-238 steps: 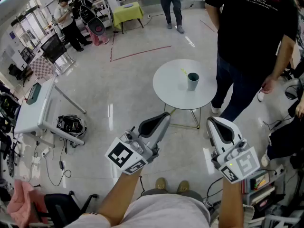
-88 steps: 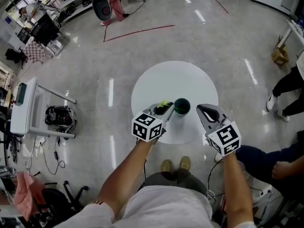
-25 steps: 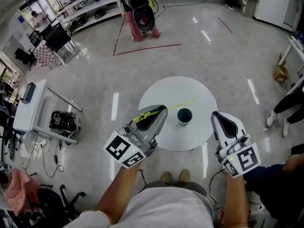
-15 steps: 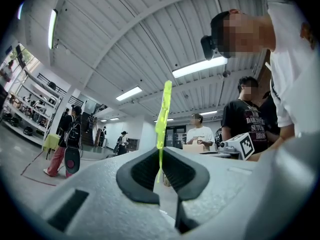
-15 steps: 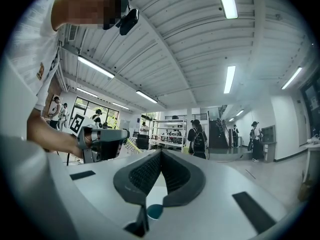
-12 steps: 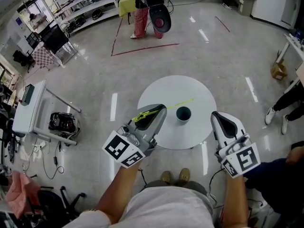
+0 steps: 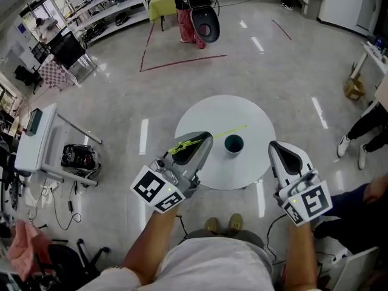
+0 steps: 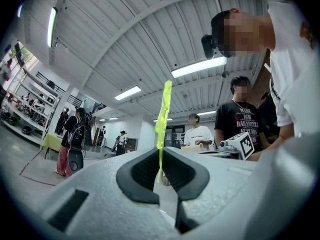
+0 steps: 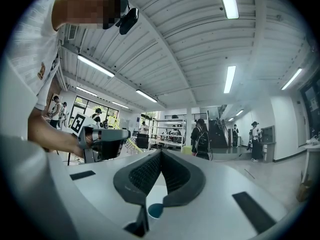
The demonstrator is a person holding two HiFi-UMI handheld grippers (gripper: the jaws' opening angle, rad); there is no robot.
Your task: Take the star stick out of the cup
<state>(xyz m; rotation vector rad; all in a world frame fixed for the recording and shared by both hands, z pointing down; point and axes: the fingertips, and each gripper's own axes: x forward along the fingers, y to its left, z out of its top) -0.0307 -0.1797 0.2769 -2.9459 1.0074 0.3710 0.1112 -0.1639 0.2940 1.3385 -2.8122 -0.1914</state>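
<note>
- The thin lime-green plastic star stick [image 7: 225, 131] is out of the cup. It slants in the air from 8 o'clock to 2 o'clock across the head view and passes the cup's rim at about 11 o'clock without touching it.
- In the left gripper view the stick [image 8: 162, 119] stands up out of the jaws. A flatter, wider stretch sits just above the pinch and a short tail shows below it.
- It looks very light and somewhat bendy. A narrow shaft like this would likely swivel or slip in a loose pinch, so the best hold is probably on the flat stretch near one end, with firm but gentle pressure.
- The left gripper [image 7: 204, 140], white with dark pads, has its jaws pressed together on the stick. Its own view [image 8: 161, 158] shows the shaft clamped between the pads.
- The dark teal round cup [image 7: 233, 143] stands upright near the middle of the white round table [image 7: 206, 117], at 3 o'clock from the left gripper's tips.
- The right gripper [image 7: 276, 150] hangs at 4 o'clock from the cup, apart from it. Its own view [image 9: 161, 156] shows the pads closed against each other with nothing between them.
- Beyond the table lie a grey glossy floor [image 7: 121, 102] and a red tape line [image 7: 182, 63] at 11 o'clock.
</note>
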